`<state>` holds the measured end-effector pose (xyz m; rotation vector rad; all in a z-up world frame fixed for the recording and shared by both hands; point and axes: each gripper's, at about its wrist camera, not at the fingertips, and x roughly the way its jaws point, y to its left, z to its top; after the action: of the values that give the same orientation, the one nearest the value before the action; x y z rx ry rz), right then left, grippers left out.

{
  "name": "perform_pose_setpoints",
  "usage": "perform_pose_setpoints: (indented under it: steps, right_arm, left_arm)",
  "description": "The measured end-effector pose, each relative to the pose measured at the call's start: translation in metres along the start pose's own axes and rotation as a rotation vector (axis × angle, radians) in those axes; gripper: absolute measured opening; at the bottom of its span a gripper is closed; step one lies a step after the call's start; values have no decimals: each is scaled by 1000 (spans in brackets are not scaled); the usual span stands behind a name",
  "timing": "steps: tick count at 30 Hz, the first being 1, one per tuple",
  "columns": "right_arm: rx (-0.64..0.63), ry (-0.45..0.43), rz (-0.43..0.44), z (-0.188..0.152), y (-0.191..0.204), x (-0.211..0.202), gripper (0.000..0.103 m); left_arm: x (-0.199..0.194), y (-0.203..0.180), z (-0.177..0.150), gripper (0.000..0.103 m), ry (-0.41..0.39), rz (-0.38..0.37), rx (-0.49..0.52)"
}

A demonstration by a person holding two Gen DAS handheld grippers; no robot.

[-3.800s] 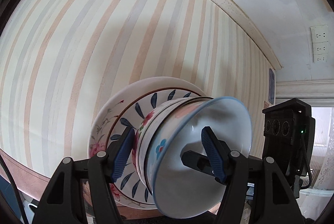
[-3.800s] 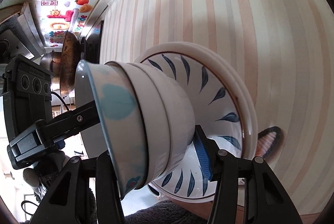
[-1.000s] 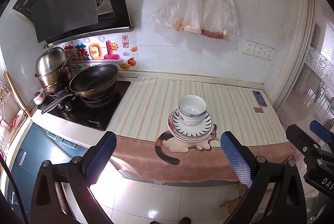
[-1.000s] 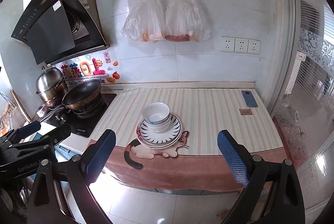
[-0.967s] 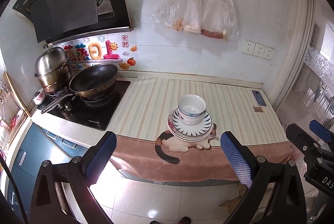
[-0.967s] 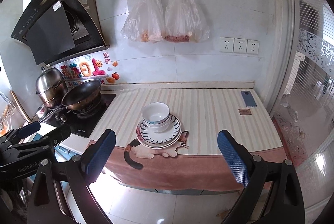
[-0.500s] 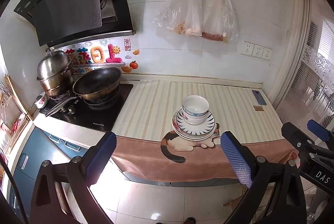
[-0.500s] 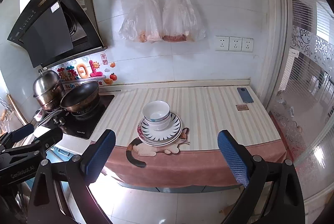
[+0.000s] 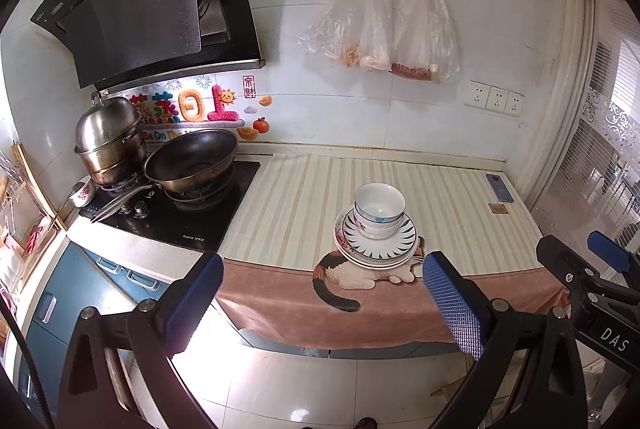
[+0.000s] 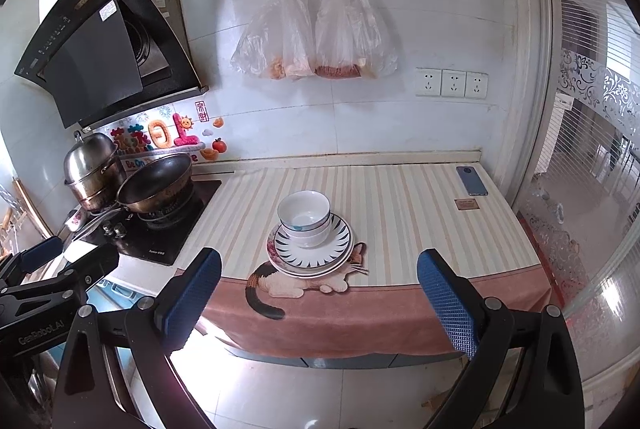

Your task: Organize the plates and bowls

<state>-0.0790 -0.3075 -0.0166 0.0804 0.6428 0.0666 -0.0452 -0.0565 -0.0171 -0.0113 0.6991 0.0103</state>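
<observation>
- Glossy white ceramic bowls (image 9: 378, 209) (image 10: 305, 217), nested deep and round, sit on a stack of flat plates (image 9: 375, 243) (image 10: 310, 248); the top plate has dark leaf marks around its rim.
- That stack rests near the front edge of the striped cream table (image 9: 304, 197) (image 10: 400, 205), partly over a cat picture on the brown cloth border (image 9: 360, 305) (image 10: 360, 313).
- Left hand-held gripper (image 9: 323, 299), blue ribbed pads spread wide, hangs well back from the table, holding nothing.
- Right hand-held gripper (image 10: 319, 295) is likewise splayed and empty.
</observation>
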Motion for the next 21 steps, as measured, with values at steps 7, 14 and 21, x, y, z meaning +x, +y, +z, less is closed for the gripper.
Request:
perform_pose_setpoints:
  steps: [7, 14, 21]
  right_arm:
    - [-1, 2, -2, 0, 1, 0, 100]
    - [2, 4, -3, -3, 0, -1, 100]
    - [-3, 5, -4, -5, 0, -2, 101]
  left_arm:
    - [-3, 2, 0, 102, -1, -3, 0]
    - [-4, 2, 2, 102, -7, -1, 1]
    - [-6, 5, 1, 102, -7, 5, -7]
